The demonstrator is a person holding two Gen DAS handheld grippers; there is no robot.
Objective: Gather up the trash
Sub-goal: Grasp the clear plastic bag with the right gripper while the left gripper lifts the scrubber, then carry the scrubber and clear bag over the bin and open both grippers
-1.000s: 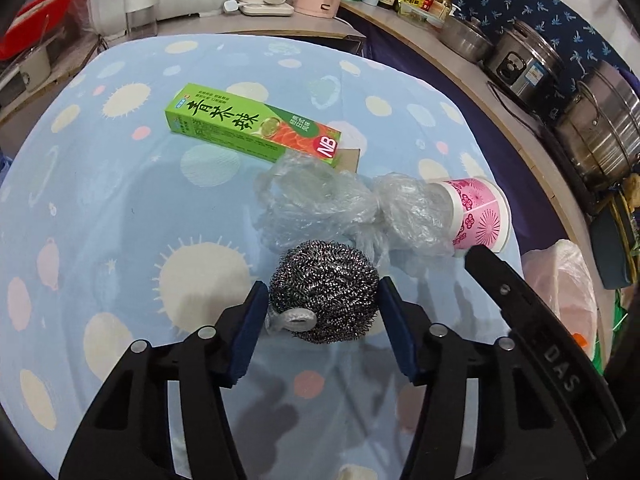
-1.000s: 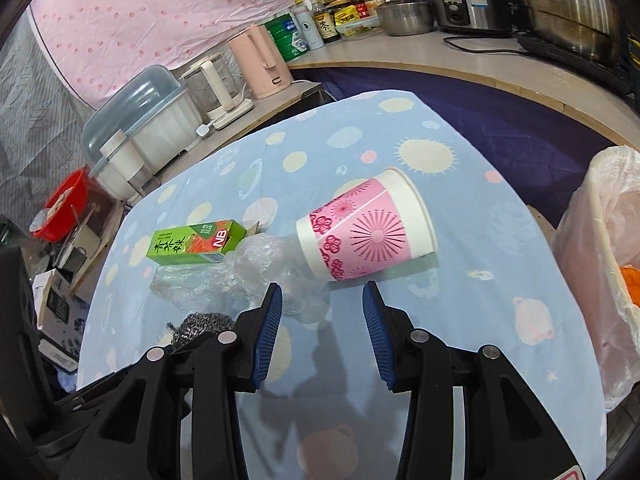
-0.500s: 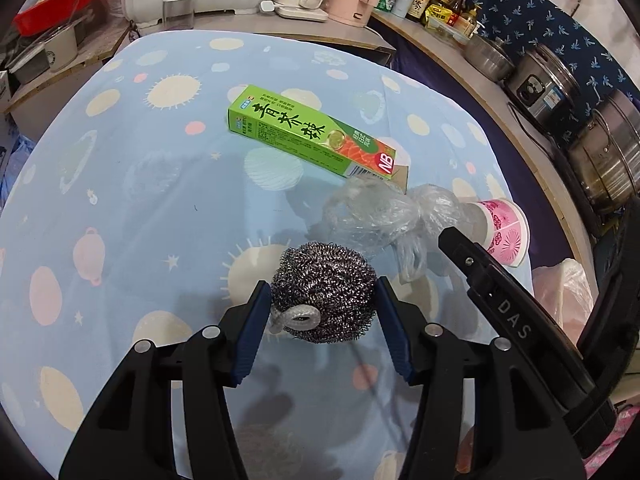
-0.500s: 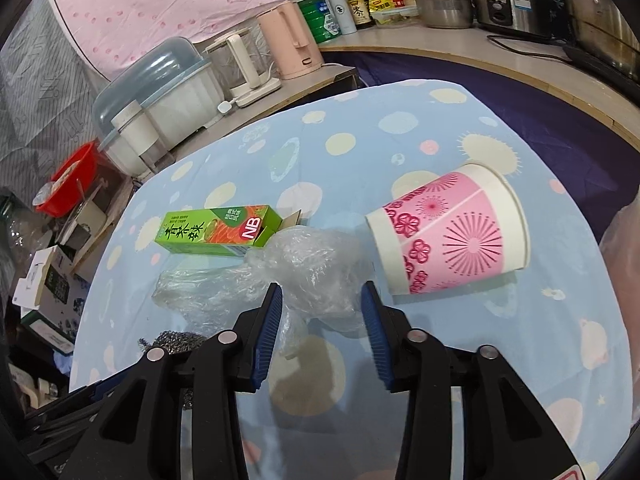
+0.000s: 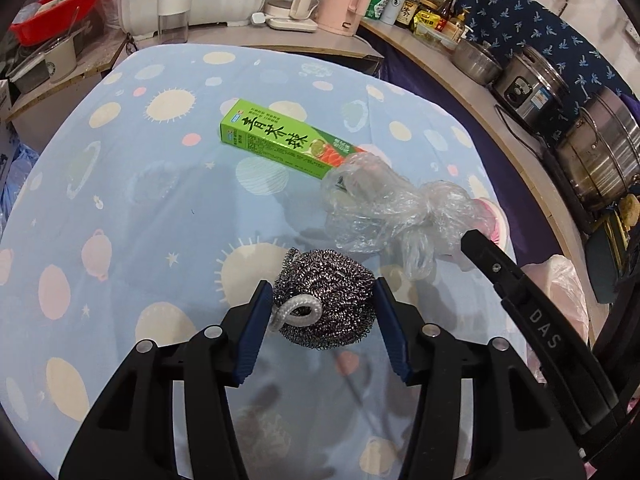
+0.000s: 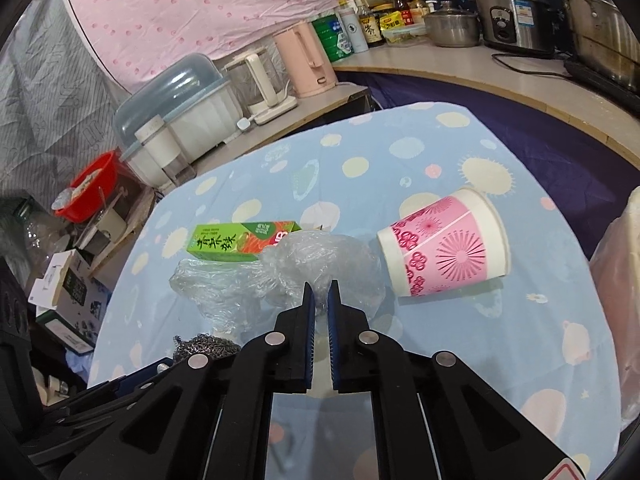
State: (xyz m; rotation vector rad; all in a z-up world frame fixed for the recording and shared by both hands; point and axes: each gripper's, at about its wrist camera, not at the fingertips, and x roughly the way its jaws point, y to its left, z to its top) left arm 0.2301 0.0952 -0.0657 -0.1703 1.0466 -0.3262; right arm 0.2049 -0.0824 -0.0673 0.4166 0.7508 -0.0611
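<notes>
A steel wool scrubber point(image 5: 326, 300) with a white loop hangs just above the blue spotted tablecloth point(image 5: 140, 200). My left gripper point(image 5: 321, 284) is pressing on both its sides, the jaws still closing a little. A crumpled clear plastic bag point(image 6: 320, 260) lies between a green box point(image 6: 236, 242) and a pink flowered paper cup point(image 6: 444, 248) tipped on its side. My right gripper point(image 6: 321, 286) is shut on a fold of that bag. In the left wrist view the bag point(image 5: 384, 208) partly covers the end of the box point(image 5: 276, 142) and most of the cup point(image 5: 494, 216).
A thin plastic-lined bin point(image 6: 616, 280) stands off the table's right edge. Kettles point(image 6: 308, 60), a dish rack point(image 6: 180, 112), bottles and steel pots point(image 5: 600, 160) line the counters behind. A red basin point(image 6: 94, 184) and boxes sit at the far left.
The right gripper's jaws moved left from the cup to the plastic bag and shut on it. The left gripper lifted the scrubber a little off the cloth.
</notes>
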